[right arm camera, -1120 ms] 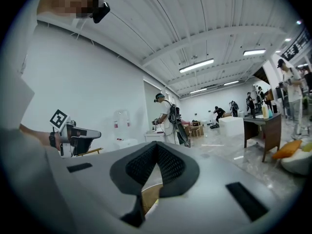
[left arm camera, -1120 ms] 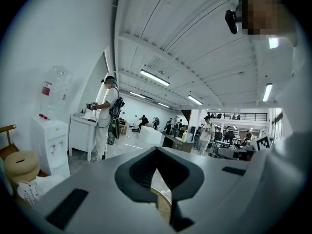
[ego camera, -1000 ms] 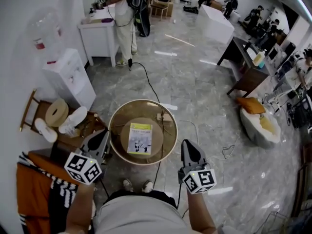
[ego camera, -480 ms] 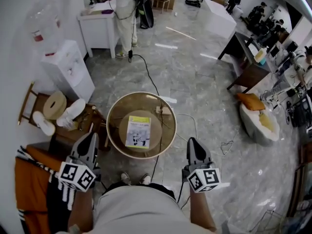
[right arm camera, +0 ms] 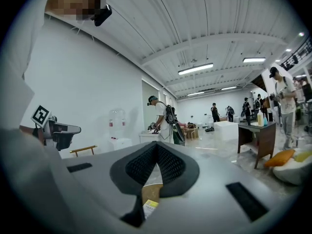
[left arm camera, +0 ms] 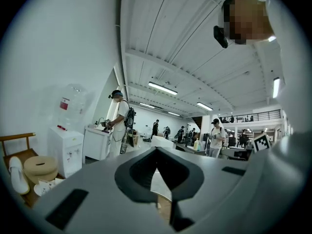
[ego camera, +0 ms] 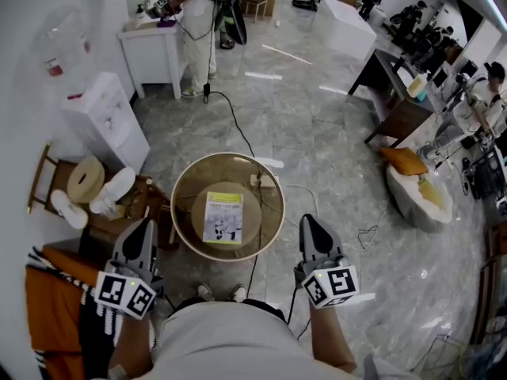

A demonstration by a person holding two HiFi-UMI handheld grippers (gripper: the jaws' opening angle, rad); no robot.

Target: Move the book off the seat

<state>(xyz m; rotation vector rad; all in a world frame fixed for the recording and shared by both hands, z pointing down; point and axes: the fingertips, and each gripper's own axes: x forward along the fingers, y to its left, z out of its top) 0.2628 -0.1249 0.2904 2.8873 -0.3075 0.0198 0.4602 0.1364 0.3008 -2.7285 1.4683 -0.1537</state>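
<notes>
Nearest me, my left gripper point(ego camera: 145, 226) has its jaws pressed together on nothing. My right gripper point(ego camera: 306, 222) is the same, closed and empty. Between them and a little farther out, the book point(ego camera: 224, 218) lies flat on the round seat point(ego camera: 198, 212), touching neither tool. A water dispenser point(ego camera: 103, 121) stands far left, and beyond it a person point(ego camera: 194, 30) stands at a white table point(ego camera: 150, 39).
</notes>
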